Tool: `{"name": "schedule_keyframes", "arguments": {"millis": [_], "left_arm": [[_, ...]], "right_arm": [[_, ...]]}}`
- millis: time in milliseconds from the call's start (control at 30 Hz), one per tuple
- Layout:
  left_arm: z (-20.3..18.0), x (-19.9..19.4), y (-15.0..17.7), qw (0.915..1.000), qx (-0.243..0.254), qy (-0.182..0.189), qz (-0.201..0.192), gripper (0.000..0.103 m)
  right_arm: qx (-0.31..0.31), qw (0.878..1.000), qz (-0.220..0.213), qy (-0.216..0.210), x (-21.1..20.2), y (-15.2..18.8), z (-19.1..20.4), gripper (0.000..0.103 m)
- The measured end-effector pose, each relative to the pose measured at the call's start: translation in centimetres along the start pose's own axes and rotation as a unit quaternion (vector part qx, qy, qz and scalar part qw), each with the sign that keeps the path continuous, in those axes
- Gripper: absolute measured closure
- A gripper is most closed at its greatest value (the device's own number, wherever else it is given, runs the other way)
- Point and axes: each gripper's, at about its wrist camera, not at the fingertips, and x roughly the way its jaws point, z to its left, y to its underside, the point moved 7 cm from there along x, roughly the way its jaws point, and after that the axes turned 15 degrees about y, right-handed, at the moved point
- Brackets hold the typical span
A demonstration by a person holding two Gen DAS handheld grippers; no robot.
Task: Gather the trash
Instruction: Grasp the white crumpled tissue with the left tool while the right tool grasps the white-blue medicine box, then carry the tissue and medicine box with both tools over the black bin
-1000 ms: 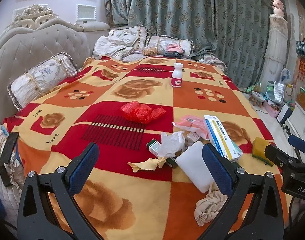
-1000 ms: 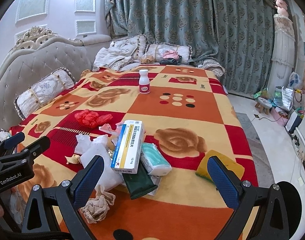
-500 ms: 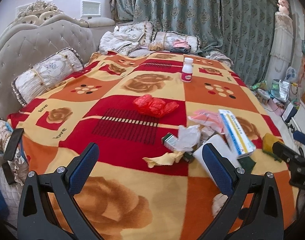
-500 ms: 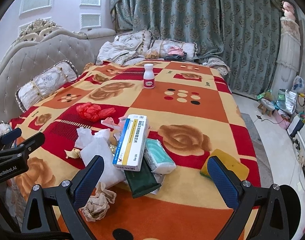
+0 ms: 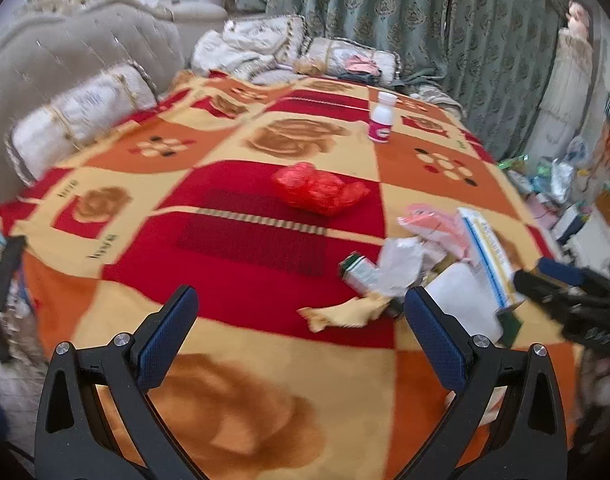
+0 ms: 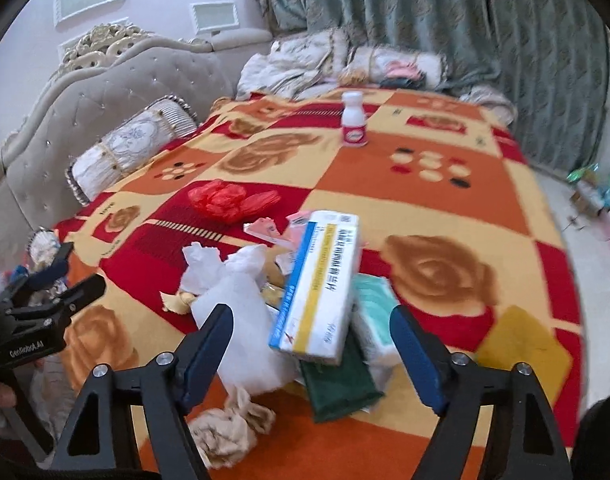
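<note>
A pile of trash lies on the patterned blanket (image 6: 425,184): a white, blue and yellow medicine box (image 6: 321,284), a white bag (image 6: 241,300), a teal tissue pack (image 6: 375,308), a dark green packet (image 6: 341,384) and a crumpled beige tissue (image 6: 229,428). My right gripper (image 6: 311,320) hovers just in front of the pile. Its jaws are closing, the box's near end lies between them, and the pads touch nothing. My left gripper (image 5: 299,300) is open over bare blanket, left of a yellow wrapper (image 5: 341,316) and the medicine box (image 5: 485,248). A red plastic bag (image 5: 317,188) lies farther back.
A white bottle (image 6: 353,120) stands upright at the far middle of the bed. A yellow sponge (image 6: 521,344) lies at the right edge. Pillows (image 6: 129,148) and a padded headboard (image 6: 85,92) line the left, curtains the back, and floor clutter (image 5: 557,184) the right.
Both grippers have come lower and closer to the trash pile. The right gripper's jaws now stand narrower than before. The left jaws keep the same width.
</note>
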Motion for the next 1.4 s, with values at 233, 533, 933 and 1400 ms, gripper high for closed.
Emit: {"name": "schedule_keyframes", "arguments": {"millis": [233,533,933,1400], "left_arm": [[-2.6,4.3,-2.3,0.9987,0.028,0.032,0.029,0.007],[-3.8,11.1,-1.6,0.9902,0.046,0.04,0.126,0.04],[-4.1,7.8,-3.0,0.9903,0.017,0.084,0.109,0.08],[-14.1,3.9,-2.0,0.9783,0.051,0.171,0.105,0.08]], "right_arm": [[0.002,0.999,0.043,-0.014,4.0,-0.7,0.5,0.04],[0.018,0.996,0.084,-0.03,7.3,-0.8,0.2,0.057],[0.019,0.998,0.044,-0.038,3.2,-1.0,-1.3,0.058],[0.033,0.999,0.028,-0.006,-1.9,2.6,-6.2,0.058]]}}
